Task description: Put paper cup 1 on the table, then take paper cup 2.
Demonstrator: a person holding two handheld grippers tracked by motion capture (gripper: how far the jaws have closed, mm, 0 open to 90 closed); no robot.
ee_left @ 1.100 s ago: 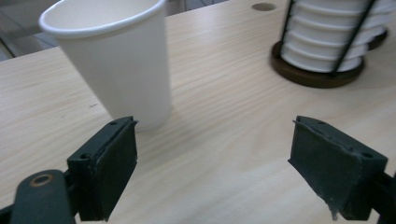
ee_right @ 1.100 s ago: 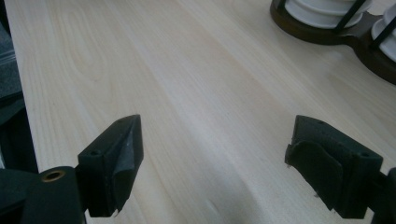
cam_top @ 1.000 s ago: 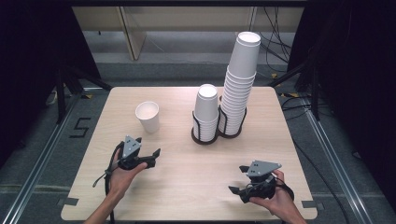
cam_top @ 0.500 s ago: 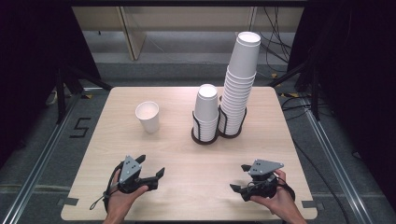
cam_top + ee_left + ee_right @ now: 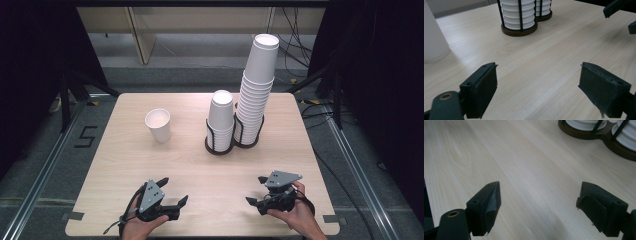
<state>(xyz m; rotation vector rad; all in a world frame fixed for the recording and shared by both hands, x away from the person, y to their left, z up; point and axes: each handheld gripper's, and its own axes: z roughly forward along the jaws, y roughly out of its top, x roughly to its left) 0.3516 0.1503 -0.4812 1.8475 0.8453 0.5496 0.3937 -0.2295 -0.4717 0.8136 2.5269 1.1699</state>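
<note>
- We see the left gripper (image 5: 174, 192) and the right gripper (image 5: 256, 191) near the table (image 5: 125, 155) front edge, both with jaws wide, holding nothing.
- The 2-slot cup holder (image 5: 220, 146) stands behind them; 1 single cup (image 5: 158, 125) stands left of it.

Lower part of the high view: the left gripper (image 5: 174, 192) and right gripper (image 5: 256, 190) are black two-jaw tools, each topped by a grey three-cornered plate with small dark screw holes, and a thin black cable (image 5: 125, 220) loops from the left one at lower left. Both hands are bare, no sleeve visible. In the gripper views the jaws are matte black blocks with flat, worn pads and small screws, and a brass-ringed hole sits at lower left of each frame.
</note>
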